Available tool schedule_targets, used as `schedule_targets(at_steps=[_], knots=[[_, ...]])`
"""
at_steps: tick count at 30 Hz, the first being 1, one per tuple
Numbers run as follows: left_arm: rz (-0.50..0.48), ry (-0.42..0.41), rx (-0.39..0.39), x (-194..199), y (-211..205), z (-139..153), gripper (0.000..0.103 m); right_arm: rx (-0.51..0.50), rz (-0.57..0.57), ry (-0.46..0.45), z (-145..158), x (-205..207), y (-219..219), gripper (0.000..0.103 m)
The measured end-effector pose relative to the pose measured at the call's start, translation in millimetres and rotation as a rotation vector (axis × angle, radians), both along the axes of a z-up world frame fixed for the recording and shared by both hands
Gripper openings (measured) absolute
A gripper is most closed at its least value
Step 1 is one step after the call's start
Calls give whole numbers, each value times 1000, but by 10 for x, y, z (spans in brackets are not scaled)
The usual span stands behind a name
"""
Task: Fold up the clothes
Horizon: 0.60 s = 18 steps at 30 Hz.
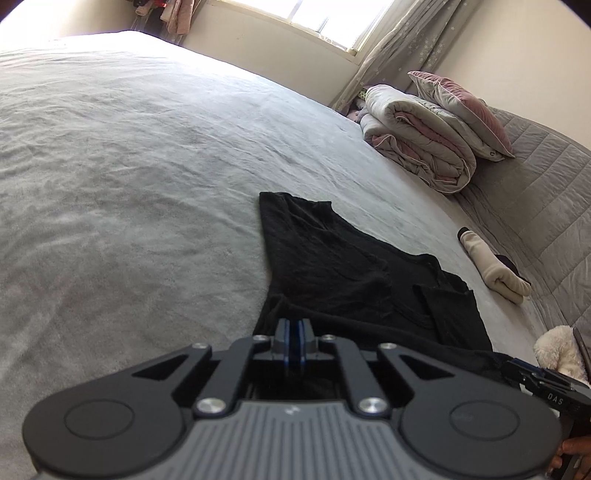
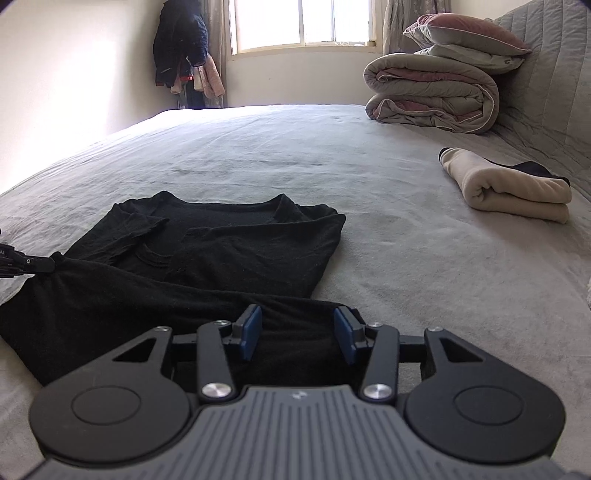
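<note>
Rolled duvet (image 2: 432, 92) under pillow (image 2: 469, 37); window (image 2: 299, 26); hanging coats (image 2: 181, 48).

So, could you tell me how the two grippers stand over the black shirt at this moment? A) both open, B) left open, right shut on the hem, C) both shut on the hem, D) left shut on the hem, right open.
D: the left gripper has its blue pads pressed together at the edge of the black shirt, while the right gripper has its pads well apart over the hem.
</note>
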State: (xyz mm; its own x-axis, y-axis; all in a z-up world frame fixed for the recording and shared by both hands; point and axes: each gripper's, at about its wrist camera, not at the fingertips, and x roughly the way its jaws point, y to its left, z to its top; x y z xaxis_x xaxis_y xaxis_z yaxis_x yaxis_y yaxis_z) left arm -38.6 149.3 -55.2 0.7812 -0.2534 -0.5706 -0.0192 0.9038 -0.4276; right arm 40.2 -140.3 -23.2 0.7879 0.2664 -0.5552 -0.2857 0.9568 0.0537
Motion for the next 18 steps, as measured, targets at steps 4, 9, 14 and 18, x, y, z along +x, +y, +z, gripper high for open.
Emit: schedule_targets(at_steps=[4, 9, 14, 18], knots=[[-136, -95, 96, -256, -150, 124, 34, -7, 126, -33, 77, -272, 88, 49], [-273, -54, 171, -447, -216, -70, 35, -156, 228, 7, -160, -497, 207, 48], [-178, 86, -34, -584, 177, -21, 39, -82, 174, 23, -56, -637, -100, 52], [-82, 358, -458, -615, 486, -160, 55, 184, -24, 274, 82, -654, -314, 56]])
